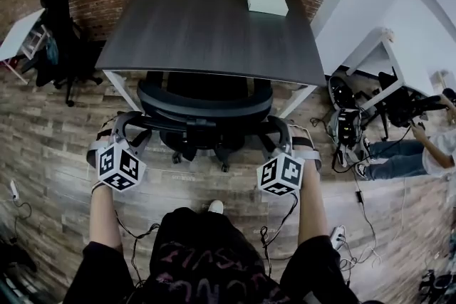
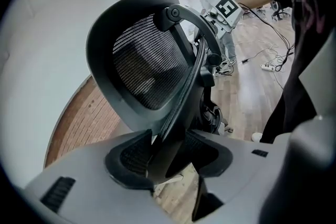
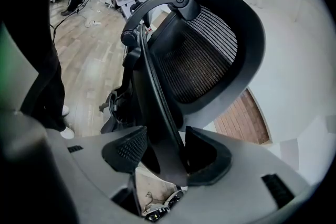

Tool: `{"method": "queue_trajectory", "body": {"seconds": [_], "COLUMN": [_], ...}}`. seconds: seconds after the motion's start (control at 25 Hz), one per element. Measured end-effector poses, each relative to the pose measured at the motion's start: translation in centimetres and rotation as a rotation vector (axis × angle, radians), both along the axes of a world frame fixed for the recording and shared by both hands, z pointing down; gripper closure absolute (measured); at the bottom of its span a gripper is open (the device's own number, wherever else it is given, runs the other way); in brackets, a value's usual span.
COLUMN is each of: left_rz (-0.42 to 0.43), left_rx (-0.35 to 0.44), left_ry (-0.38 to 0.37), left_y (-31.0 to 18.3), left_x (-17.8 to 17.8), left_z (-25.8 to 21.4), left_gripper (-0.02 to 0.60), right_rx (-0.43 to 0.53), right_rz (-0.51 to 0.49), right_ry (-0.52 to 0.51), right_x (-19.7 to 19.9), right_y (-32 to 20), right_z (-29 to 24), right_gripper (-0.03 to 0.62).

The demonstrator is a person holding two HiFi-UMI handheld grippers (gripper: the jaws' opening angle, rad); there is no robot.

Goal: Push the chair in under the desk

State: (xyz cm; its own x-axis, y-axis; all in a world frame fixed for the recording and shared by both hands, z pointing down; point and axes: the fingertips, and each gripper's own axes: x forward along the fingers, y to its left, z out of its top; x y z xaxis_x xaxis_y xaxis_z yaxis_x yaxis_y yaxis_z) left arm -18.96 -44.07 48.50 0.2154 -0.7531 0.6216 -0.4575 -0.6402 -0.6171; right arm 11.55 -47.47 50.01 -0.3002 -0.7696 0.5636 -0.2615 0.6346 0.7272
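The surface (image 1: 214, 25) covers the seat of the chair (image 1: 205, 105), backrest at its front edge. Both the left tool (image 2: 168, 157) and right tool (image 3: 165, 157) clamp the backrest frame; uneven pushing could swivel it into a leg (image 1: 120, 87).

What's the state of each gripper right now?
Left gripper: shut on the chair back's frame.
Right gripper: shut on the chair back's frame too.
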Motion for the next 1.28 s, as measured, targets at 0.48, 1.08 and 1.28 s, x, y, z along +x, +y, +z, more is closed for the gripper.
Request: {"method": "queue_trajectory", "body": {"seconds": [0.48, 1.08, 1.28], "left_rz": [-0.004, -0.013, -0.017], "left_rx": [-0.010, -0.012, -0.007], "left_ry": [-0.002, -0.002, 0.000], "left_y": [-7.8, -16.6, -18.4], "left_x": [-2.8, -6.1, -6.9], "left_z": [0.6, 0.6, 0.5], "left_gripper": [0.373, 0.371, 0.370], "right_rx": [-0.004, 0.013, 0.013], "right_rz": [0.003, 0.015, 0.018], "right_ry": [-0.001, -0.015, -0.017], "right_x": [-2.8, -6.1, -6.8], "right_y": [-7.8, -16.3, -18.0], "right_z": [0.5, 0.5, 0.4], "right_gripper": [0.362, 0.362, 0.362]}}
